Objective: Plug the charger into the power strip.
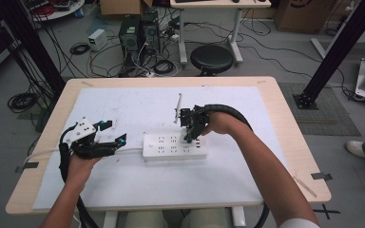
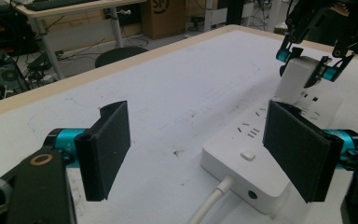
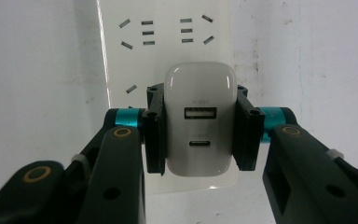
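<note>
A white power strip (image 1: 171, 146) lies across the middle of the white mat, its cord (image 2: 212, 203) leaving from the left end. My right gripper (image 1: 191, 137) points down over the strip's right part and is shut on a white USB charger (image 3: 198, 88), with one pad on each side of it. The charger (image 2: 294, 80) stands on the strip's (image 3: 168, 46) top face; its prongs are hidden. My left gripper (image 1: 113, 132) rests by the strip's cord end with its jaws wide open. Between its pads (image 2: 108, 147) are only the mat and a corner of the strip (image 2: 242, 165).
The white mat (image 1: 123, 107) covers most of a wooden table (image 1: 285, 102). A thin white strip (image 1: 177, 107) lies just behind the right gripper. Beyond the far edge stand a black stool (image 1: 211, 59), computer towers (image 1: 138, 32) with tangled cables, and black frame posts (image 1: 335, 52).
</note>
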